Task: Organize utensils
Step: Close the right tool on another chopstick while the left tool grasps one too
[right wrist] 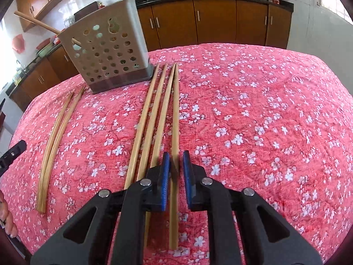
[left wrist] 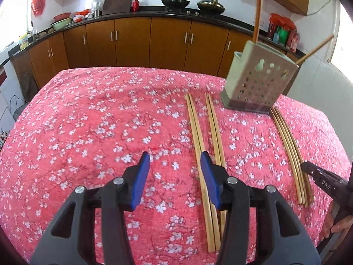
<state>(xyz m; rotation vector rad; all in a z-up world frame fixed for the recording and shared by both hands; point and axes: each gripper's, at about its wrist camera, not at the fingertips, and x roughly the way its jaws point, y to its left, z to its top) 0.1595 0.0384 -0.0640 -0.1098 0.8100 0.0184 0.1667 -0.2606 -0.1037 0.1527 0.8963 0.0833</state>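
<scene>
Left tool point(left wrist: 175, 159): lower centre, spread, empty, above the floral-clothed counter point(left wrist: 88, 132). Right tool point(right wrist: 175, 158): lower centre, pinching the rightmost chopstick point(right wrist: 175, 110) of four. Perforated utensil holder point(right wrist: 108, 53): upper left, upright beyond the chopsticks.

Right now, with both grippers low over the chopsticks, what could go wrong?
1. The right gripper has one chopstick between its narrow fingers; its neighbour lies close and may be dragged along.
2. The left gripper stands open beside a pair, so it may close on cloth.
3. The holder could tip.
</scene>
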